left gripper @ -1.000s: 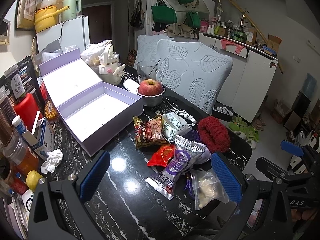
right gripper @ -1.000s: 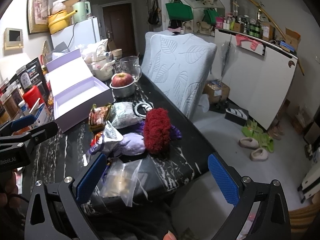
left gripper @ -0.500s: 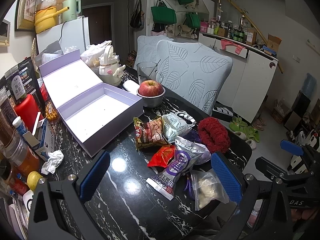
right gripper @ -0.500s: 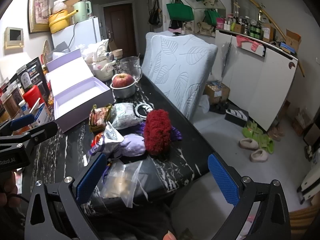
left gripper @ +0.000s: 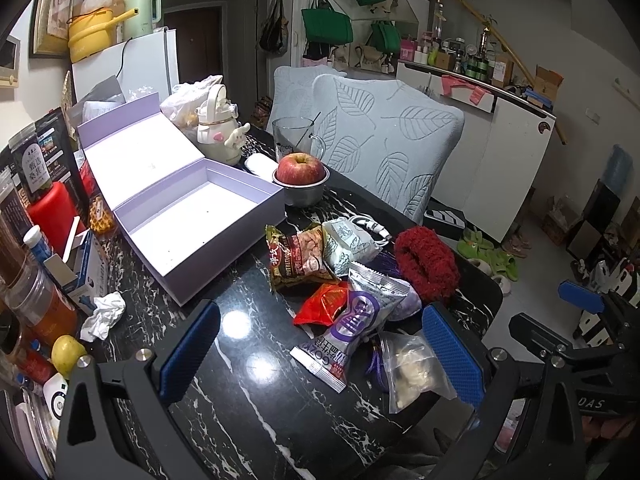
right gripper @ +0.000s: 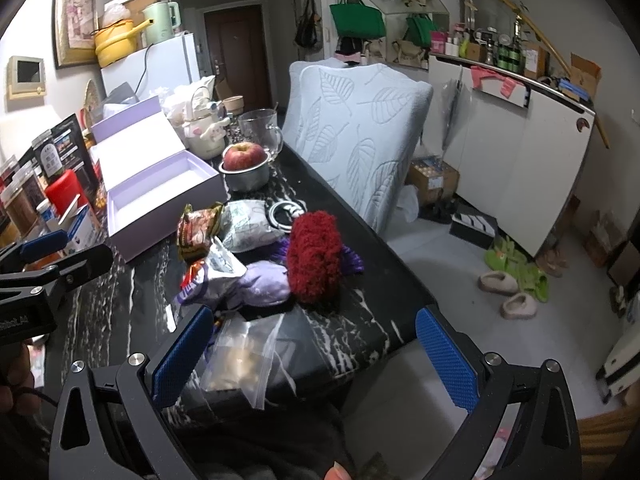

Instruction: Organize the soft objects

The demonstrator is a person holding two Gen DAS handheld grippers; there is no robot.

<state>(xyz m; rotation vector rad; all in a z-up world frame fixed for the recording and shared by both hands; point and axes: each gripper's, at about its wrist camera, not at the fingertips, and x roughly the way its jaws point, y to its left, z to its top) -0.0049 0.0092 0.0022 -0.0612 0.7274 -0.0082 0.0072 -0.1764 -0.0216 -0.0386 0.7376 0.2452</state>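
Snack packets and soft things lie heaped on the black marble table (left gripper: 240, 400) ahead of me. My left gripper (left gripper: 320, 350) hovers above the near edge with its blue pads spread wide and nothing between them. My right gripper (right gripper: 312, 356) hangs over the table's near right corner, likewise spread and empty.

From the left camera I see the red fuzzy scrunchie (left gripper: 426, 266) at the right of the heap, touching a pale lilac soft pouch (left gripper: 406, 303). A purple-and-white snack packet (left gripper: 352, 326) lies across the pouch, with a red wrapper (left gripper: 322, 304) just beside it. Behind them sit a brown peanut bag (left gripper: 298, 258) and a grey-white printed packet (left gripper: 348, 244). A clear zip bag (left gripper: 412, 368) rests nearest me, by my left gripper's right pad.

An open lilac box (left gripper: 200, 216) stands to the left of the heap, lid leaning back. Behind it an apple (left gripper: 301, 169) sits in a metal bowl (left gripper: 304, 196), with a glass mug (left gripper: 296, 138) further back.
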